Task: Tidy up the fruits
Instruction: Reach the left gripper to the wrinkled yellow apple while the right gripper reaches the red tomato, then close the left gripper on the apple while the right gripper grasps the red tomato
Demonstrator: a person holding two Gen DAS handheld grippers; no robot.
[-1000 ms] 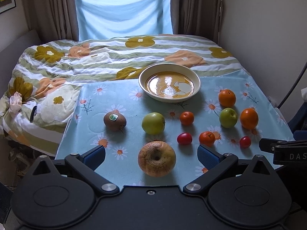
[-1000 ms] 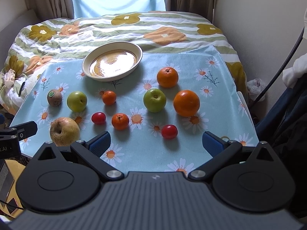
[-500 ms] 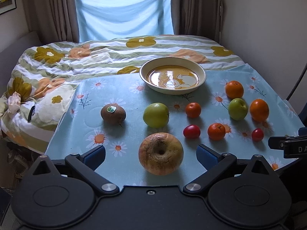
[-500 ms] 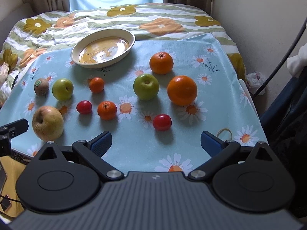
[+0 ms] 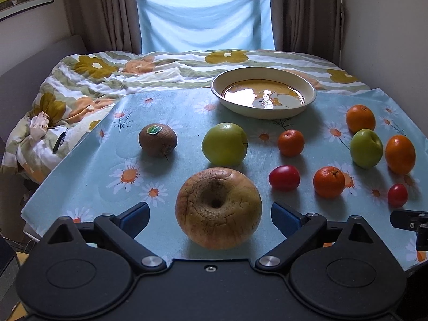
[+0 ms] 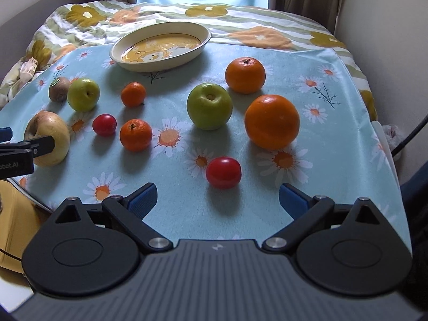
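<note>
We set the spread left gripper [image 5: 210, 215] across the wrinkled apple [image 5: 218, 208] (soft, bruisable) at its 2 flanks.

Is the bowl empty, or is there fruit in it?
Empty. The bowl shows only its picture inside; all the fruit sits on the cloth.

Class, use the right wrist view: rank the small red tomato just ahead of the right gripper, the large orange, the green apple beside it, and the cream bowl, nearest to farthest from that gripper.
1. Small red tomato, just ahead, centre.
2. Large orange, right.
3. Green apple, left of the orange.
4. Cream bowl, far left.

The open right gripper holds nothing.
</note>
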